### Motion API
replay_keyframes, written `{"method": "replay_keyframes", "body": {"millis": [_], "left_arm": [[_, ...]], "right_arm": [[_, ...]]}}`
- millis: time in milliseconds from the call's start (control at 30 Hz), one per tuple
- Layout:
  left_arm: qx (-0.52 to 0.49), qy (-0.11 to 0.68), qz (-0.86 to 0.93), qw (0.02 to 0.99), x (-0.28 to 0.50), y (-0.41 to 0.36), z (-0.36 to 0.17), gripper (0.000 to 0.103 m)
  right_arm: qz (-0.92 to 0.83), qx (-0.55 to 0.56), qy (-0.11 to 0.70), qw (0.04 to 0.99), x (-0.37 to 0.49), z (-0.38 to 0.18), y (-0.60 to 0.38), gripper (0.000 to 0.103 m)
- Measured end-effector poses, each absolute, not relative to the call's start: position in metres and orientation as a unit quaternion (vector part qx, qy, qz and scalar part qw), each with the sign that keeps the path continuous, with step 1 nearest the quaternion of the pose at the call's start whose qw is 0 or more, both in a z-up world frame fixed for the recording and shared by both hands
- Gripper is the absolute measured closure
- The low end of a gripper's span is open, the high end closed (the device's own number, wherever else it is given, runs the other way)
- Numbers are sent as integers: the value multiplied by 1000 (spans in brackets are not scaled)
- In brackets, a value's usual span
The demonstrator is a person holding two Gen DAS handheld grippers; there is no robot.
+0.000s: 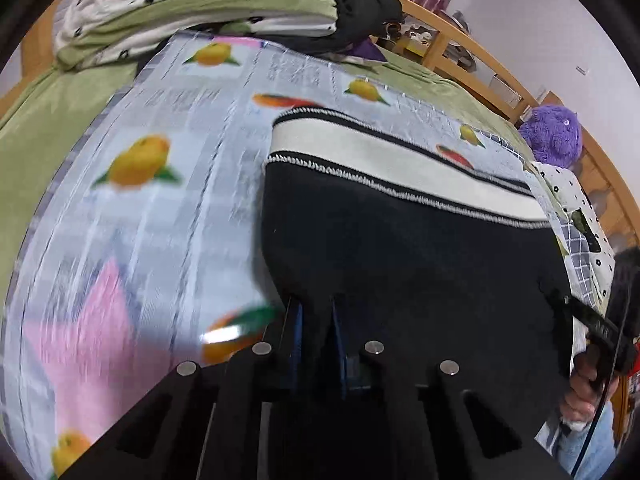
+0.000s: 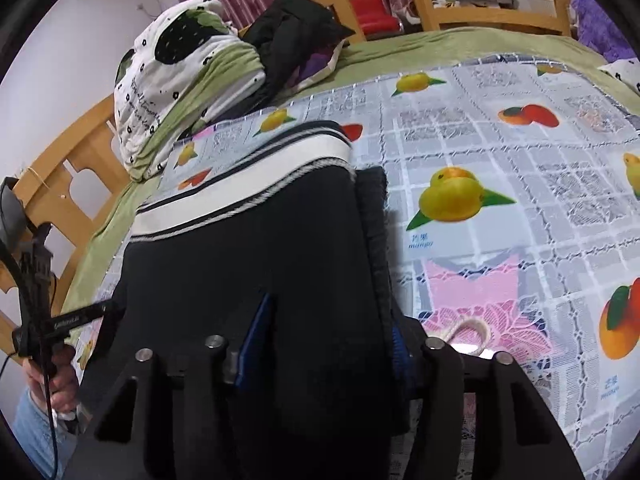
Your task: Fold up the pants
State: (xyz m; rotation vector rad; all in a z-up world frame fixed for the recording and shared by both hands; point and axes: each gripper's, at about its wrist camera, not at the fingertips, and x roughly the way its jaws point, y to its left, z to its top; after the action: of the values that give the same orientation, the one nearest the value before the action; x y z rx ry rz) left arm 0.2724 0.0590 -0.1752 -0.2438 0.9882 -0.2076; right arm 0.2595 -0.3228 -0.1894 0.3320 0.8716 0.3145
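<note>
Left wrist view. The left gripper (image 1: 314, 320) has its jaws drawn narrow on the near edge of the black pants (image 1: 400, 248), a fold of dark cloth pinched between the blue-lined fingers (image 1: 294, 320). The pants lie on a fruit-print plastic cloth (image 1: 160, 200) spread over the green bedsheet (image 1: 48, 128); their white waistband with black stripes (image 1: 400, 160) is at the far end. The cloth is smeared by motion blur. A purple plush toy (image 1: 554, 134) sits at the far right, and piled bedding (image 1: 180, 8) lies beyond.

Right wrist view. The right gripper (image 2: 326, 340) stands wide, one finger (image 2: 256, 332) on top of the pants (image 2: 248, 248) and the other at their right edge; whether it grips cloth cannot be told. The waistband (image 2: 248, 184) points away; a white cord loop (image 2: 472, 328) lies just beside the gripper.

Risk, as a judgement: if only the left side is held, lifting would drag the fabric askew and skew the fold; the slick plastic cloth may also slide or bunch beneath.
</note>
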Motion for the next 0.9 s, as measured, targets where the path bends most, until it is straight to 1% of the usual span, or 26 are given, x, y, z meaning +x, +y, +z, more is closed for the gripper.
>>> {"method": "replay_keyframes", "body": {"millis": [133, 233, 267, 300, 333, 400, 467, 633, 667, 733, 800, 900], "left_arm": [[-108, 472, -99, 869, 306, 48, -171, 90], [-89, 484, -83, 866, 314, 41, -173, 86], [-79, 485, -77, 868, 310, 41, -171, 81], [-56, 476, -63, 875, 302, 40, -165, 81], [-38, 467, -54, 882, 296, 39, -160, 80], [14, 439, -25, 898, 286, 34, -143, 74], [9, 418, -42, 907, 290, 30, -133, 67], [3, 391, -84, 917, 341, 1, -129, 67], [7, 394, -81, 916, 355, -3, -135, 67], [20, 424, -72, 902, 375, -10, -156, 67], [32, 431, -64, 899, 375, -16, -166, 65], [21, 434, -83, 897, 359, -11, -157, 64]], "right_arm": [[134, 171, 421, 881, 279, -191, -331, 53], [130, 169, 430, 877, 292, -191, -332, 51], [138, 163, 435, 875, 294, -189, -333, 51], [143, 156, 437, 874, 293, -184, -335, 51], [139, 140, 428, 882, 289, -175, -336, 51], [132, 103, 398, 902, 284, -156, -336, 51], [137, 101, 382, 908, 289, -143, -335, 51], [150, 65, 356, 920, 331, -133, -301, 51], [151, 58, 359, 919, 340, -138, -295, 51], [130, 16, 373, 919, 358, -157, -281, 50], [106, -28, 371, 922, 362, -167, -270, 50], [98, -42, 367, 924, 353, -162, -267, 50]]}}
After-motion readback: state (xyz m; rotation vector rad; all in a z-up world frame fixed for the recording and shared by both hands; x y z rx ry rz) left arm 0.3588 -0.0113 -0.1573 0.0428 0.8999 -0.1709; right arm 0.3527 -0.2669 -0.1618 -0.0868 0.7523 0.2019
